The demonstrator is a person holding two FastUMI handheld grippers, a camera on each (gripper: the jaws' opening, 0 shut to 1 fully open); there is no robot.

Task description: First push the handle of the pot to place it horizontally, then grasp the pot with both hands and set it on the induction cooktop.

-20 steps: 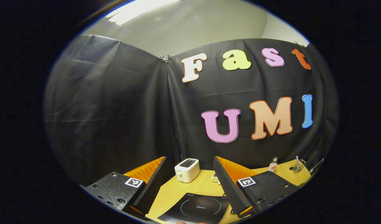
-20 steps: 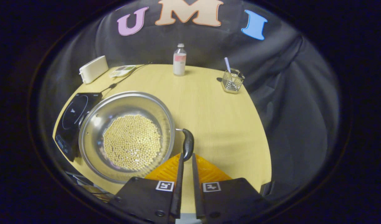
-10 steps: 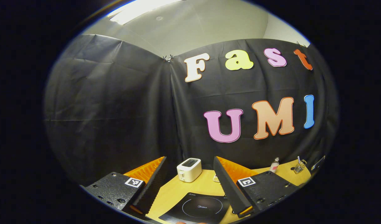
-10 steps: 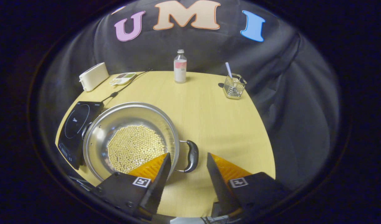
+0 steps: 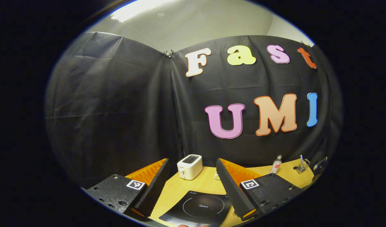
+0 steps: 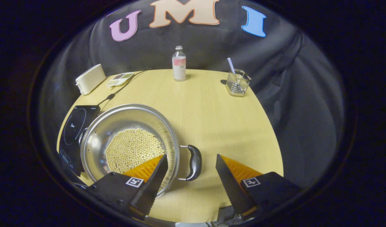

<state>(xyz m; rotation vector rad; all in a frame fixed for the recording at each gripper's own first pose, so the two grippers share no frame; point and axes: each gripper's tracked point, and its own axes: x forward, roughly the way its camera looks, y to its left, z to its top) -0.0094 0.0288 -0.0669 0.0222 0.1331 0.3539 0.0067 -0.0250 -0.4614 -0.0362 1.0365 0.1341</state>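
Observation:
In the right gripper view a steel pot holding a layer of pale beans stands on the yellow table. Its black side handle points toward me. My right gripper is open. Its fingers straddle that handle without touching it, and the left finger overlaps the pot's rim. The black induction cooktop lies just left of the pot. In the left gripper view my left gripper is open and empty, held above the cooktop.
At the table's back stand a white toaster, a small tray, a clear bottle and a wire holder with a straw. A cable runs to the cooktop. The left gripper view shows the toaster behind the cooktop.
My right gripper went from shut, with its tips at the pot handle, to open around the handle, and it has widened further. The left gripper view has tilted slightly.

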